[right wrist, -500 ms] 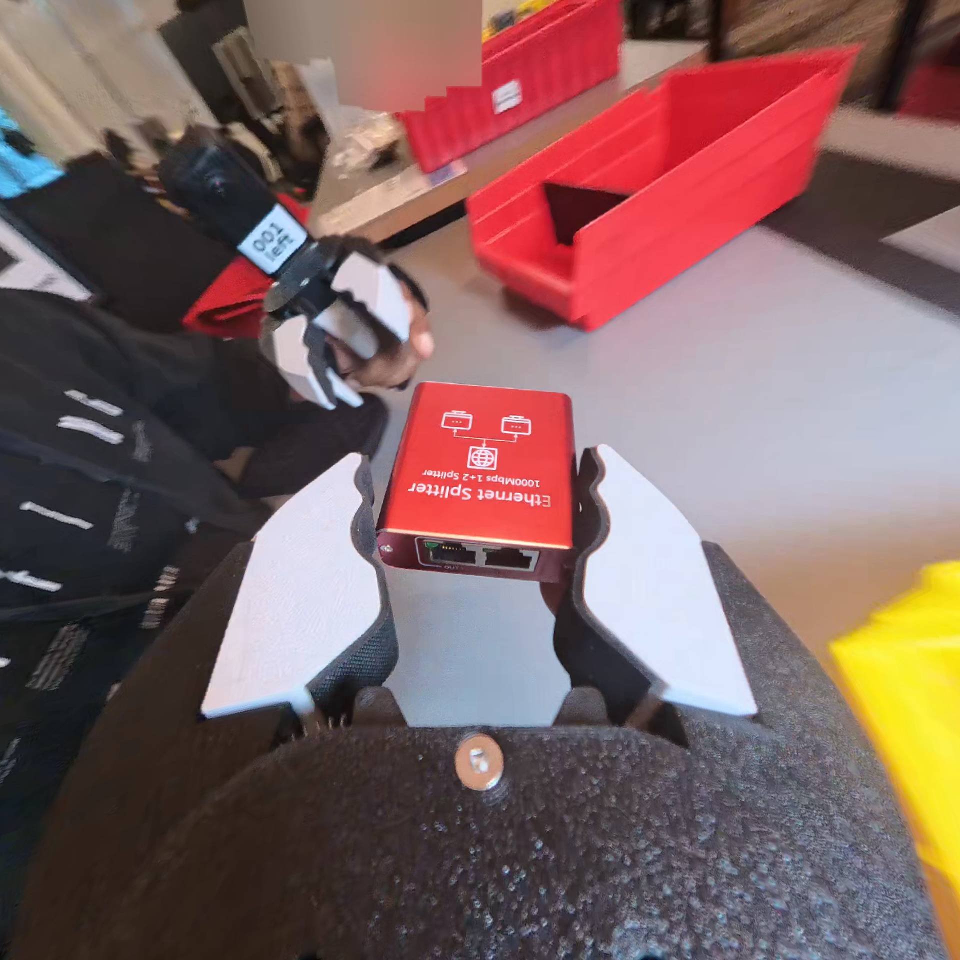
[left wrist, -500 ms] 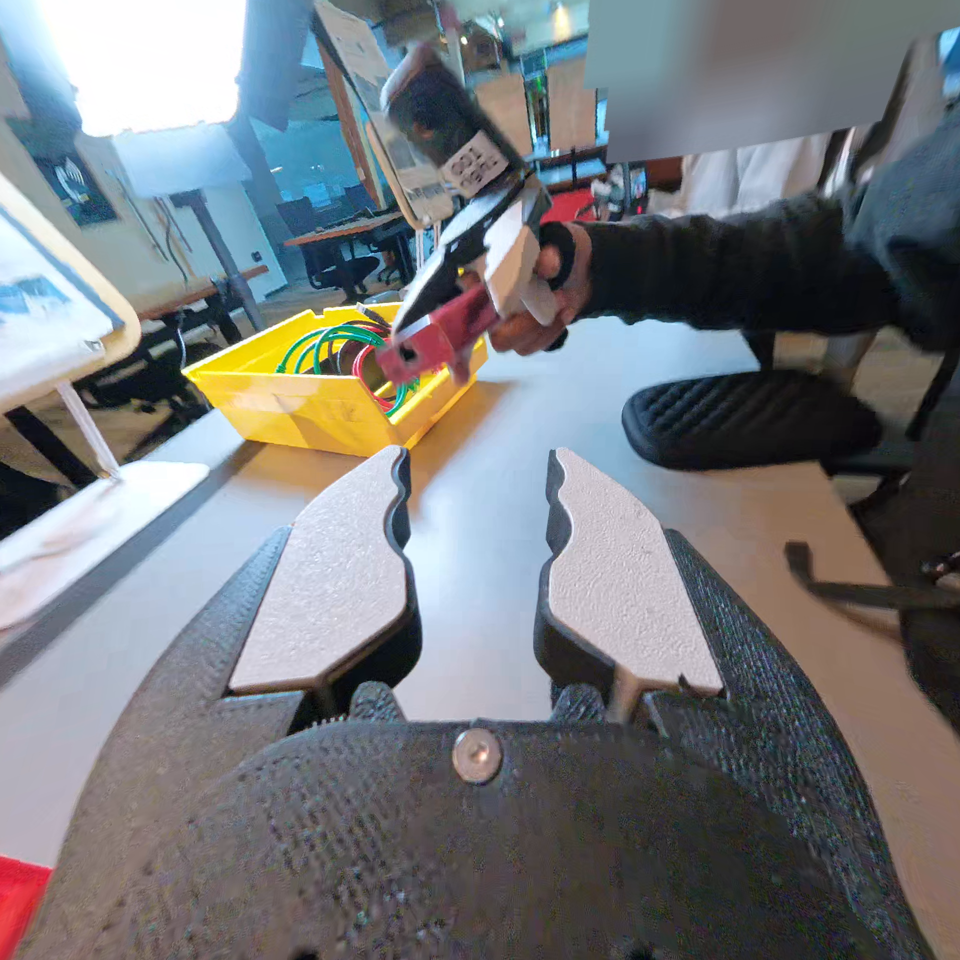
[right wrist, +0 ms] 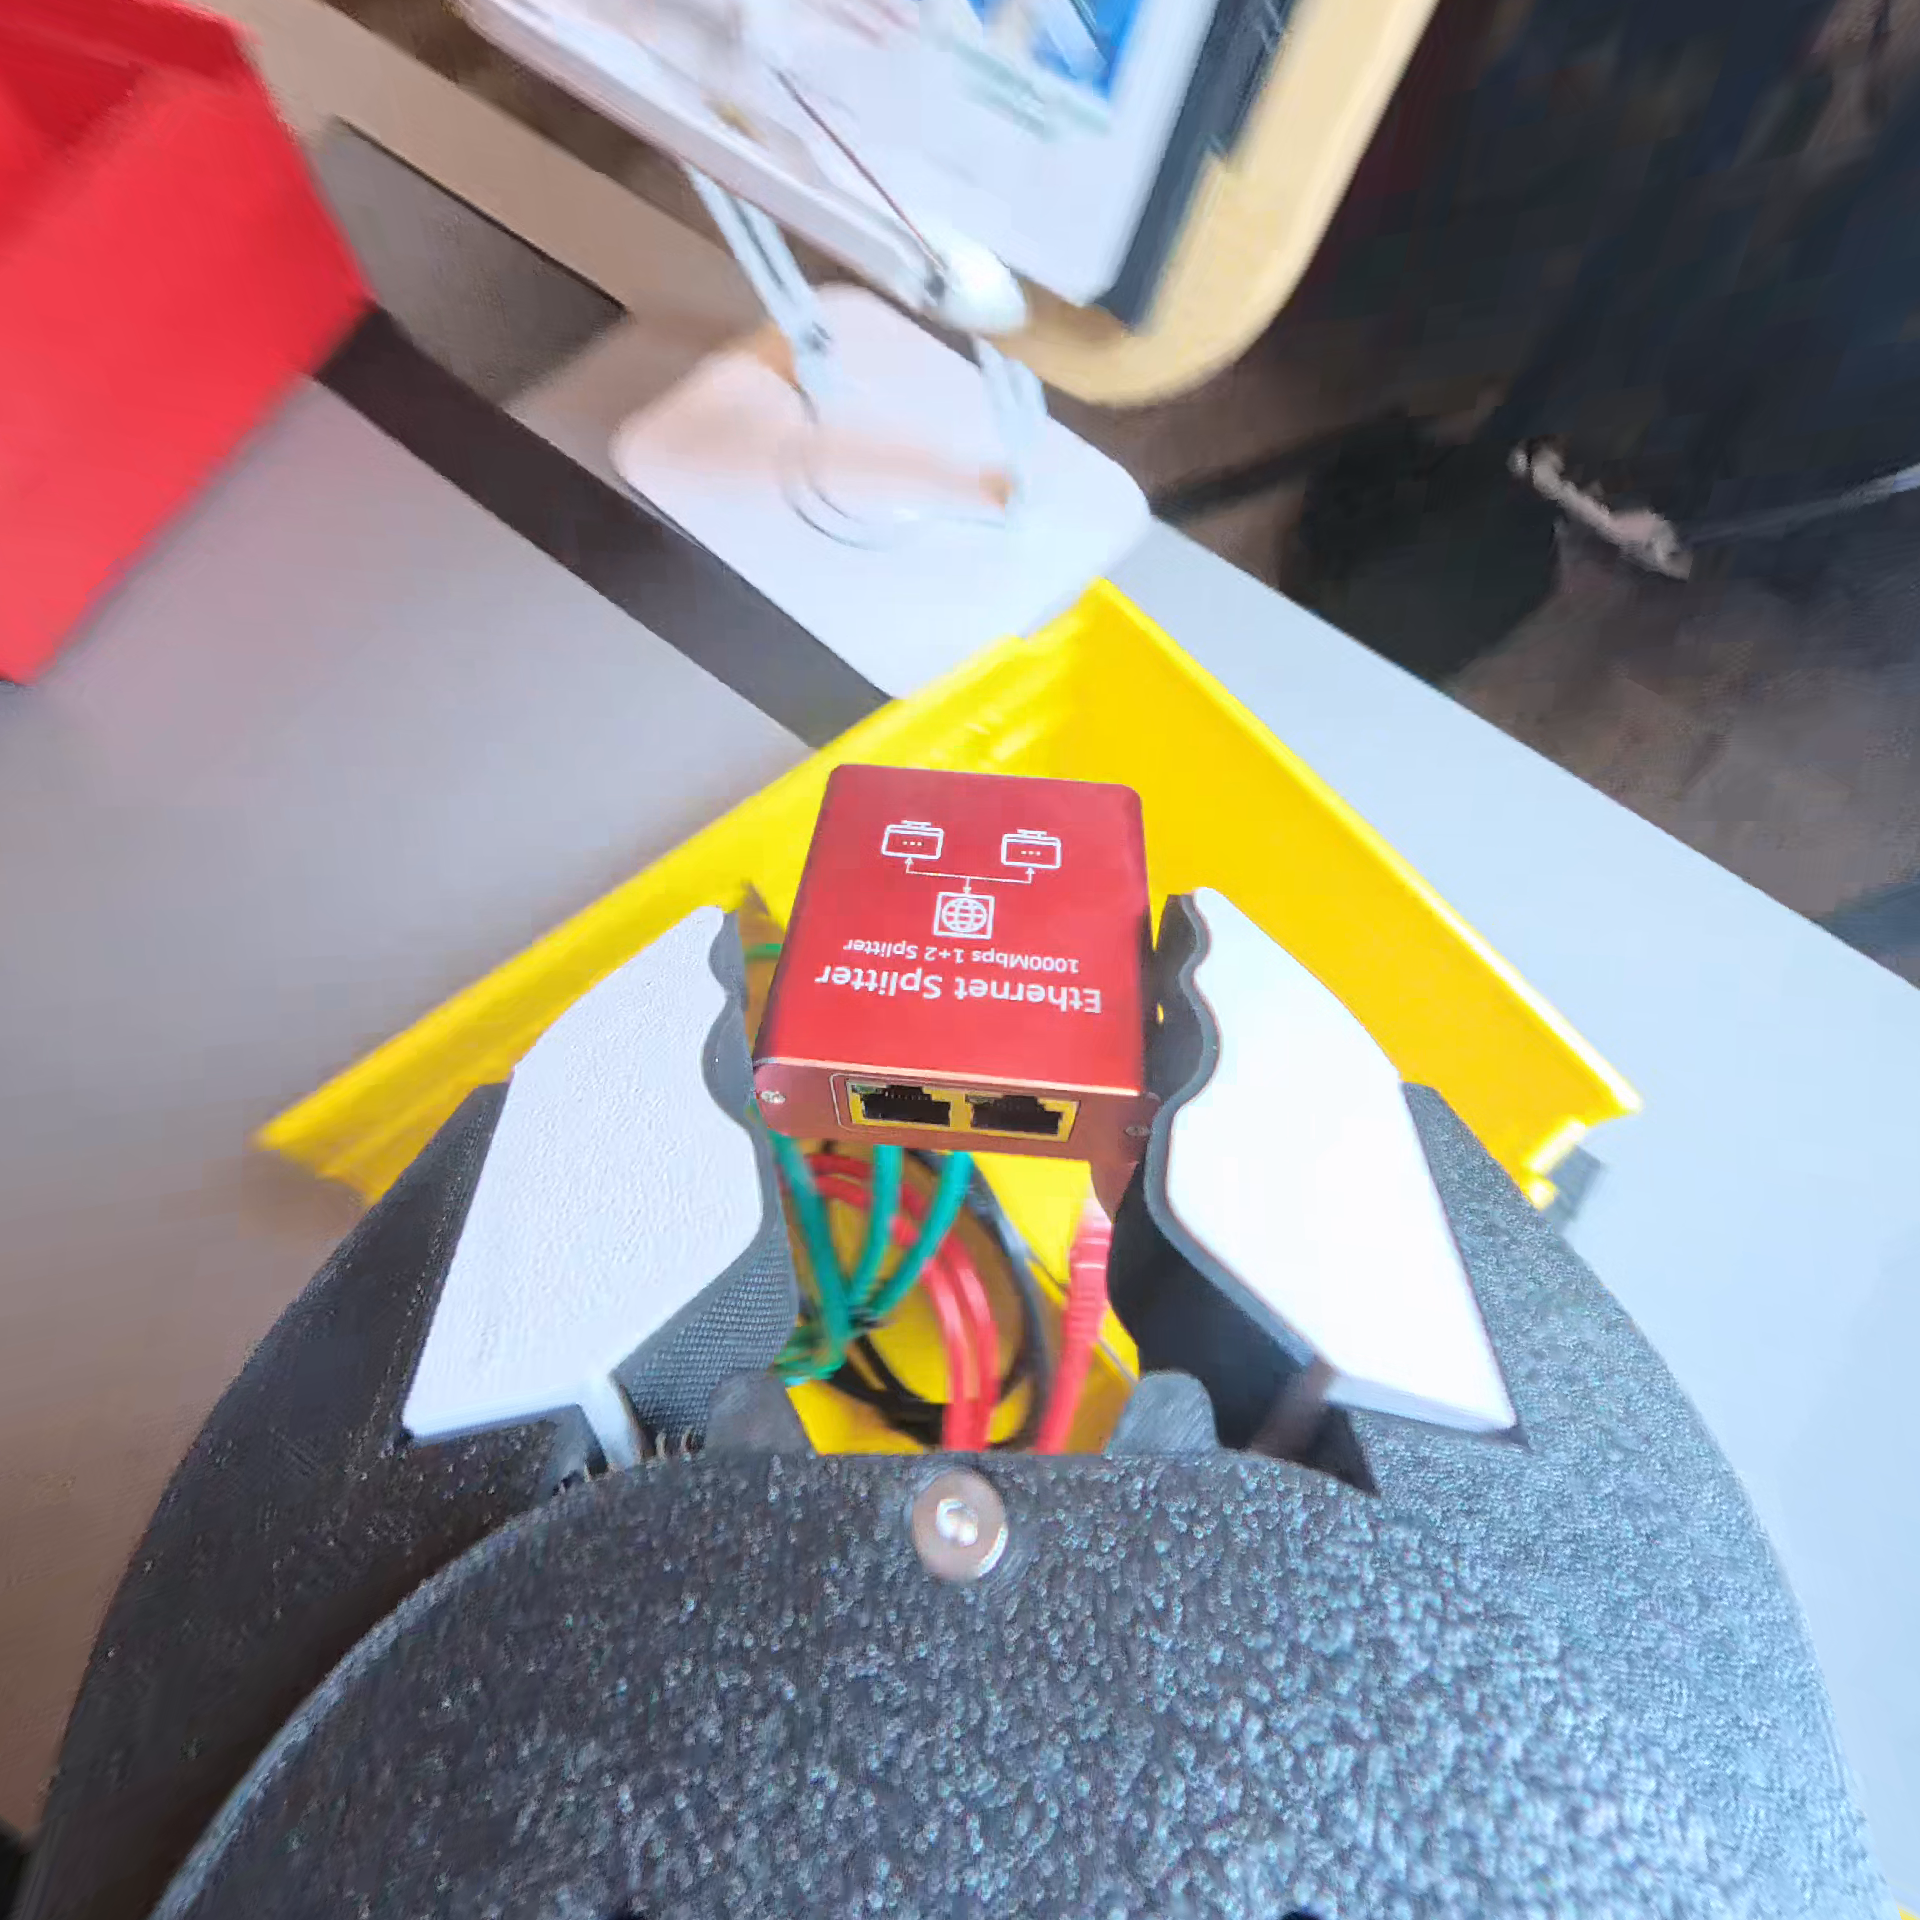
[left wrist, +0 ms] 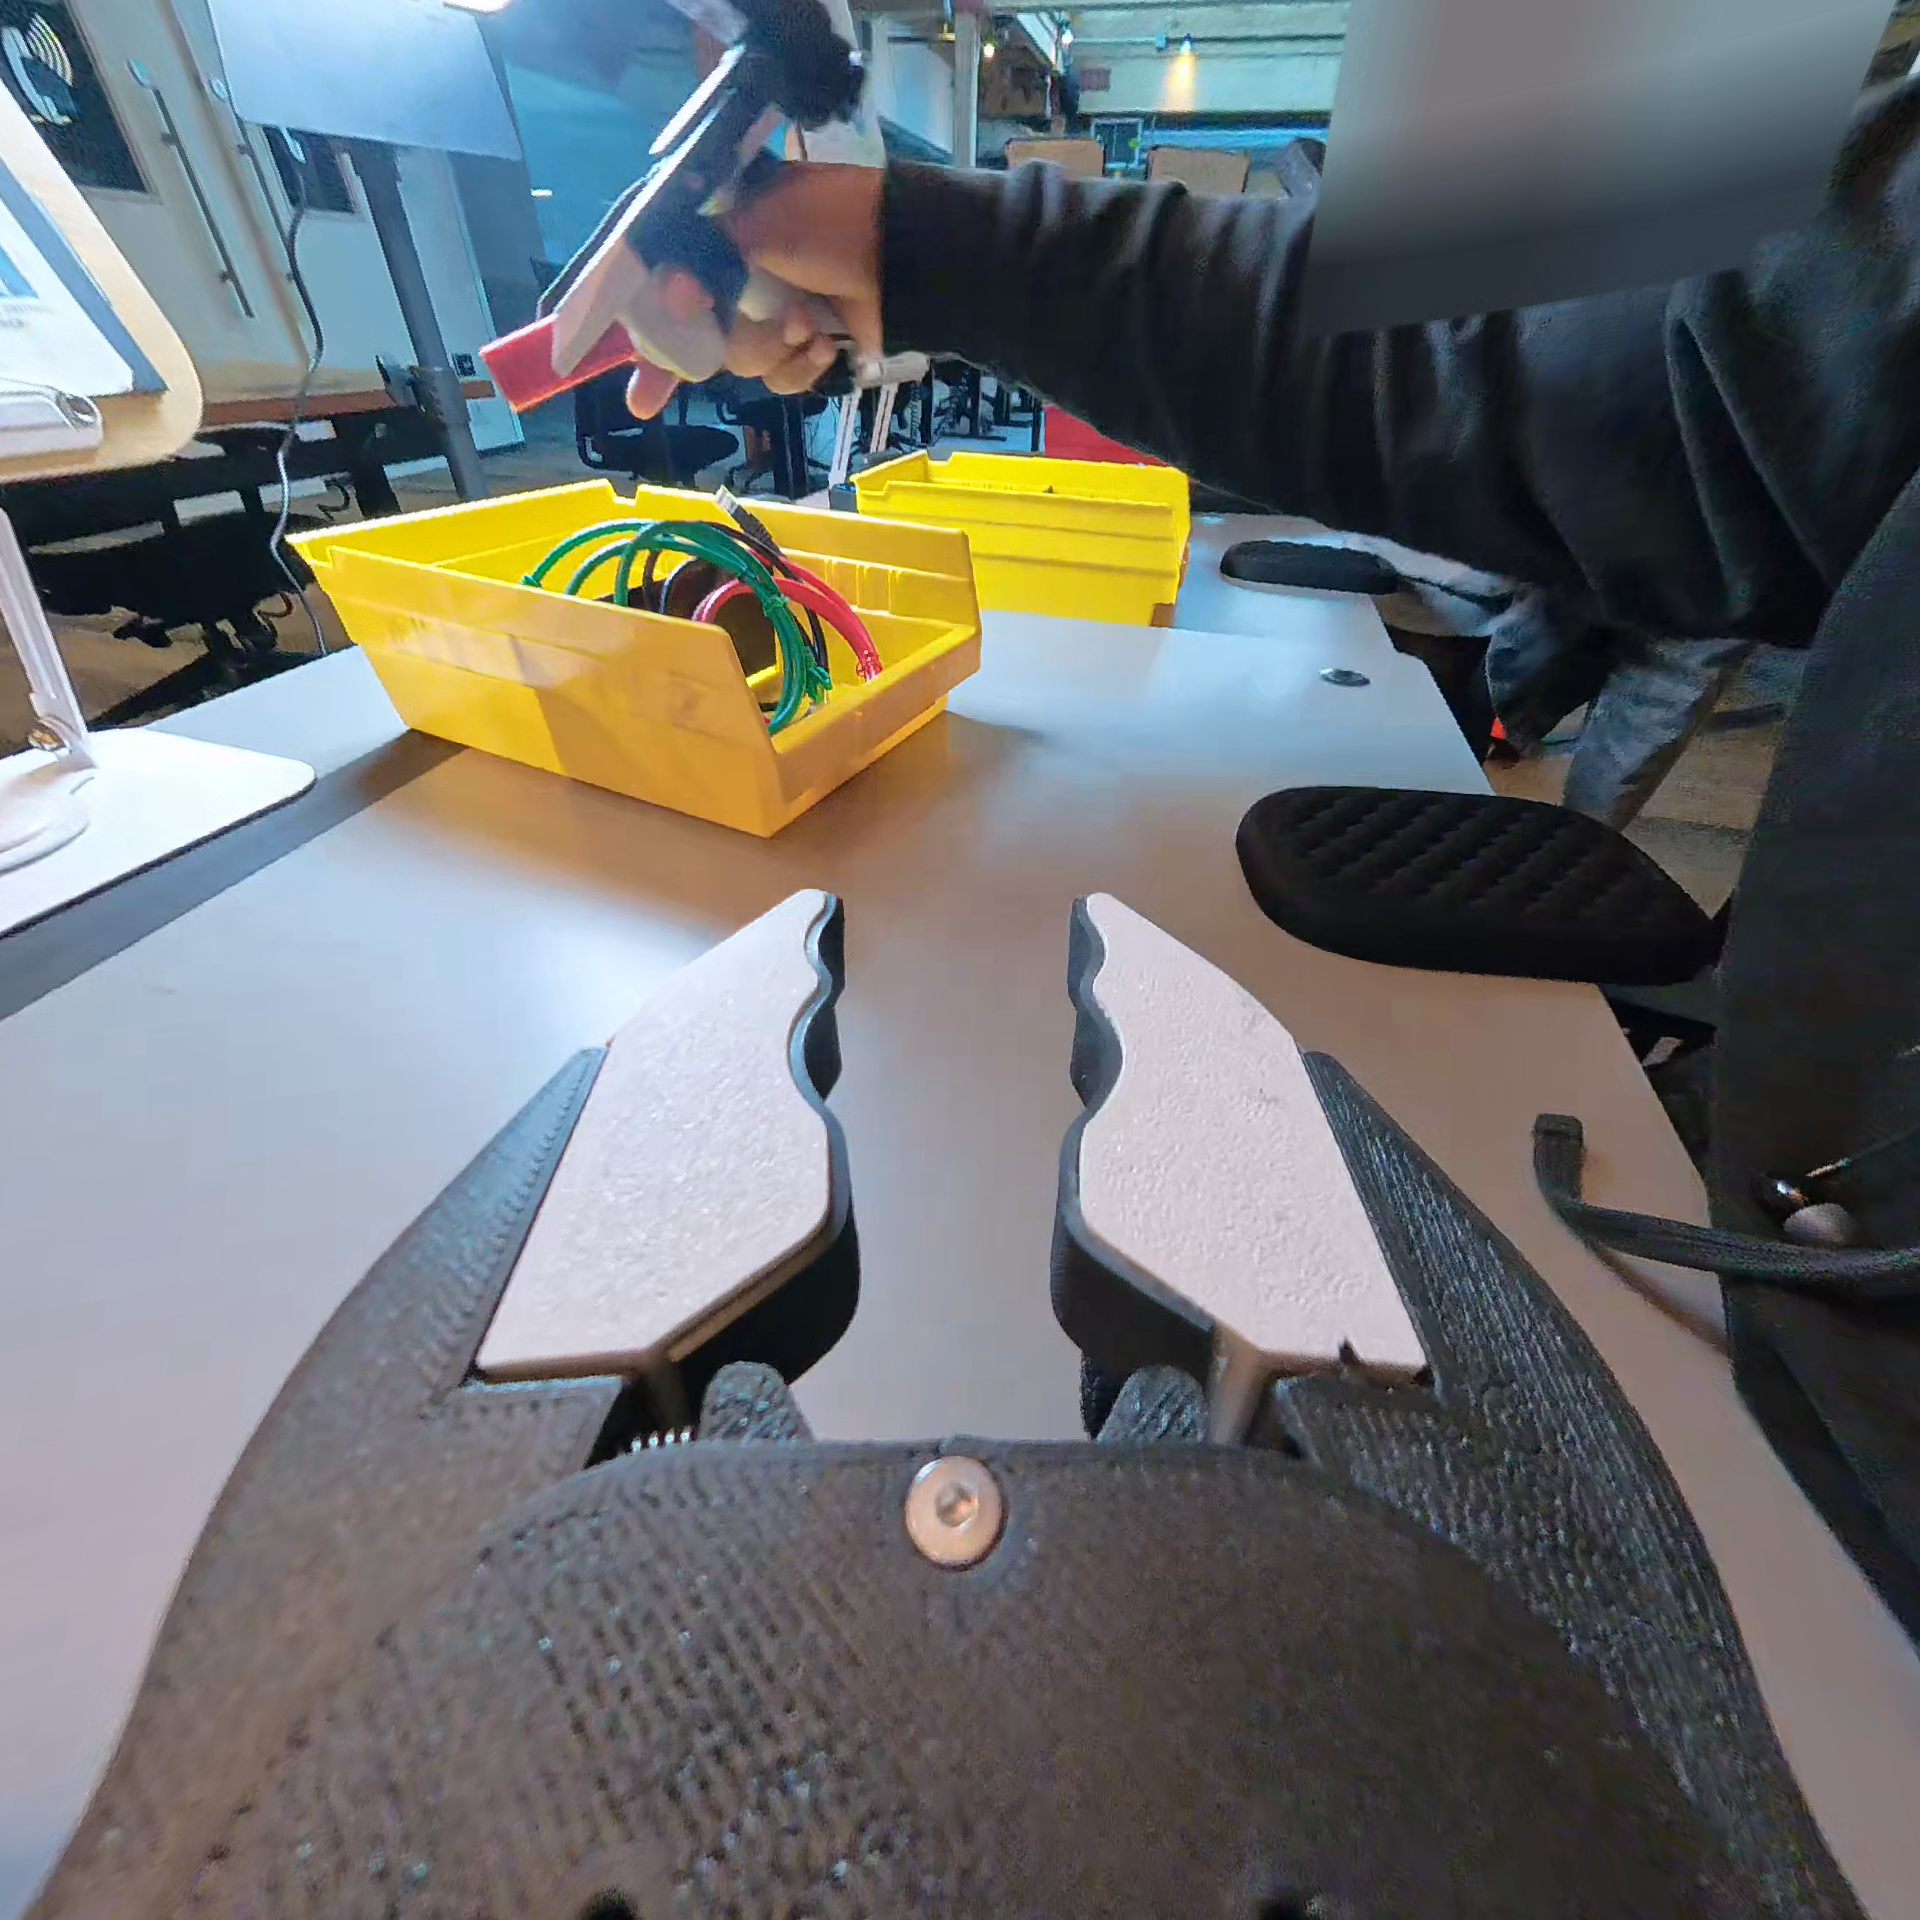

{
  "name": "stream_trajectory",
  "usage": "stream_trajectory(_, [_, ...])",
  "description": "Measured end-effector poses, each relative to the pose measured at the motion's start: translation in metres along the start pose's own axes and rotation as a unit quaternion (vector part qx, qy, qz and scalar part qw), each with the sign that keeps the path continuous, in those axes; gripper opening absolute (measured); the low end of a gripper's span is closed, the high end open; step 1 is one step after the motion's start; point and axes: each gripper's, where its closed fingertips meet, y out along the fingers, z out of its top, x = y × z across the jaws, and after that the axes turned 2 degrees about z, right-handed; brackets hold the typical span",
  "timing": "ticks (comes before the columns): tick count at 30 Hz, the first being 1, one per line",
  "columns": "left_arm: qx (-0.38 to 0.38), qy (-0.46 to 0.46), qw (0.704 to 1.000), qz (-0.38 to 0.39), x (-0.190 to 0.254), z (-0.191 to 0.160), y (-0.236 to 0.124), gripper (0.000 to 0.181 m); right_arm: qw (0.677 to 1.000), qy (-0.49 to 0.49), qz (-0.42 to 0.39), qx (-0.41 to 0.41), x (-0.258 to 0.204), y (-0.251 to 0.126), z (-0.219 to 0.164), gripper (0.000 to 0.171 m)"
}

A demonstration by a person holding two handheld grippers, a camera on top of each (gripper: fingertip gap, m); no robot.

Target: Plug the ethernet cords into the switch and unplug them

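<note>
**Switch carried over the cable bin, left gripper idle**

The grey tabletop (left wrist: 1039, 790) carries a yellow bin (left wrist: 582, 686) with a second yellow bin (left wrist: 1039, 540) behind it; a red bin (right wrist: 125, 343) shows blurred at the upper left of the right wrist view, near a white stand base (right wrist: 883, 488). Inside the near bin lie coiled green and red ethernet cords (left wrist: 727, 592), none plugged in. The person's dark sleeve (left wrist: 1299, 343) reaches across above the bins. The left gripper (left wrist: 951, 935) hovers low over bare tabletop, jaws spread with nothing between them, as half a second earlier. The right gripper (right wrist: 961, 997) has its jaws pinching the red switch (right wrist: 961, 935) by its two sides, both ports facing the camera and empty. Compared with the earlier frame, the right gripper has swung away from the red bin: the switch now hangs directly above the yellow bin, cords visible beneath it, and in the left wrist view it sits higher above the bin than before.
</note>
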Motion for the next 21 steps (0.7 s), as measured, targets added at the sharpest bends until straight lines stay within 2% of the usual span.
stream_trajectory(3, [-0.016,0.001,1.000,-0.004,0.000,-0.010,0.004,0.040,0.998,0.016,-0.030,-0.059,0.041,0.032,-0.018,0.076])
stream_trajectory(7, [-0.035,0.001,0.999,-0.007,0.000,-0.021,0.007,0.039,0.990,0.028,-0.034,-0.135,0.068,0.066,-0.041,0.076])
stream_trajectory(11, [-0.047,0.001,0.999,-0.012,-0.001,-0.030,0.010,0.039,0.976,0.030,-0.030,-0.212,0.074,0.089,-0.064,0.076])
stream_trajectory(21, [-0.050,-0.014,0.999,-0.016,-0.003,-0.034,0.010,0.039,0.952,0.002,-0.008,-0.305,0.067,0.110,-0.095,0.076])
